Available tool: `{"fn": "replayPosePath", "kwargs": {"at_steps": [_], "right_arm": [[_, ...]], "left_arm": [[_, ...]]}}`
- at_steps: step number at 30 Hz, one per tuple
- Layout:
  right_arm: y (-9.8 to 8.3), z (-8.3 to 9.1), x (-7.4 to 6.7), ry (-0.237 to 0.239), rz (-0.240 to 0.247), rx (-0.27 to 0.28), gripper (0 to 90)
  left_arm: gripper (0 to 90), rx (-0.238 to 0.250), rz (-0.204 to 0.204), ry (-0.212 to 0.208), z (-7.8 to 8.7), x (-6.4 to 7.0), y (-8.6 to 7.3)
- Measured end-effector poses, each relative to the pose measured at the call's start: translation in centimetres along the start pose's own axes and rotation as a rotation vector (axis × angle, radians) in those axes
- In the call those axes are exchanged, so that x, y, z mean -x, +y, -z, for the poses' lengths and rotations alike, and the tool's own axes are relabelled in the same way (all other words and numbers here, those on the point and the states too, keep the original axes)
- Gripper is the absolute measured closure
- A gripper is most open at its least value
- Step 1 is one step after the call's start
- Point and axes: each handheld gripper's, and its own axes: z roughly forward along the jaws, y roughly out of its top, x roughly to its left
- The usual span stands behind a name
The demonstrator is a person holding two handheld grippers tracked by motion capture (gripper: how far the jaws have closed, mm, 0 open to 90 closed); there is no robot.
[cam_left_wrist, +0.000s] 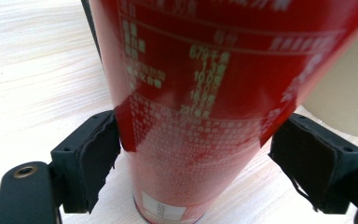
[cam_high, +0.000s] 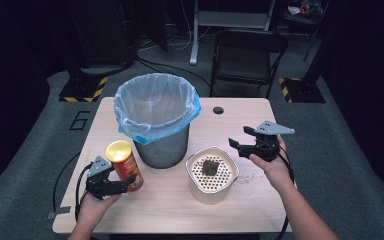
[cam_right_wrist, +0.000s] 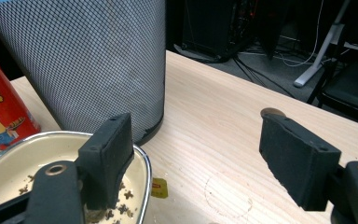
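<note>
A red snack can (cam_high: 124,167) with a yellow lid stands at the table's front left. My left gripper (cam_high: 127,182) is shut on its lower part. In the left gripper view both pads press the can's (cam_left_wrist: 205,70) sides, low near its base. A cream container (cam_high: 200,192) with a perforated insert holds a dark lump (cam_high: 210,166). Just right of that container, my right gripper (cam_high: 240,137) hangs open above the table. In the right gripper view its jaws (cam_right_wrist: 198,135) stand wide with nothing between them, and the left one overlaps the container's rim (cam_right_wrist: 142,172).
A mesh bin (cam_high: 162,150) lined with a blue bag stands mid-table behind the can and container. Crumbs (cam_high: 245,178) and a small wrapper scrap (cam_right_wrist: 159,187) lie right of the container. A cable hole (cam_high: 218,110) marks the far edge. A folding chair (cam_high: 247,55) stands beyond the table.
</note>
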Motion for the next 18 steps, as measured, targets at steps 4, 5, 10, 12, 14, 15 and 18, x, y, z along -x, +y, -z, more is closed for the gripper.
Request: {"fn": "replayPosePath", "kwargs": {"at_steps": [4,5,10,12,14,15,18], "right_arm": [[-0.5,0.1,0.2,-0.007,-0.011,-0.001,25.5],[-0.6,0.1,0.3,-0.010,-0.015,-0.005,25.5],[-1.4,0.1,0.6,-0.012,-0.032,-0.008,25.5],[-1.7,0.1,0.6,-0.016,-0.038,-0.014,25.5],[-1.9,0.1,0.7,-0.017,-0.049,-0.018,25.5],[-1.9,0.1,0.7,-0.017,-0.049,-0.018,25.5],[-2.3,0.2,0.9,-0.022,-0.054,-0.014,25.5]], "left_arm": [[18.3,0.002,0.004,-0.001,-0.2,-0.2,-0.2],[18.5,0.001,0.005,-0.003,-0.3,-0.2,-0.3],[18.6,0.018,0.032,-0.001,-0.8,-0.2,-0.4],[21.2,0.017,0.028,0.005,-0.9,-0.3,-0.5],[21.6,0.018,0.027,0.007,-0.8,-0.3,-0.5],[21.6,0.021,0.024,0.009,-0.9,-0.3,-0.5],[22.1,0.013,0.009,0.011,-0.7,-0.2,-0.5]]}}
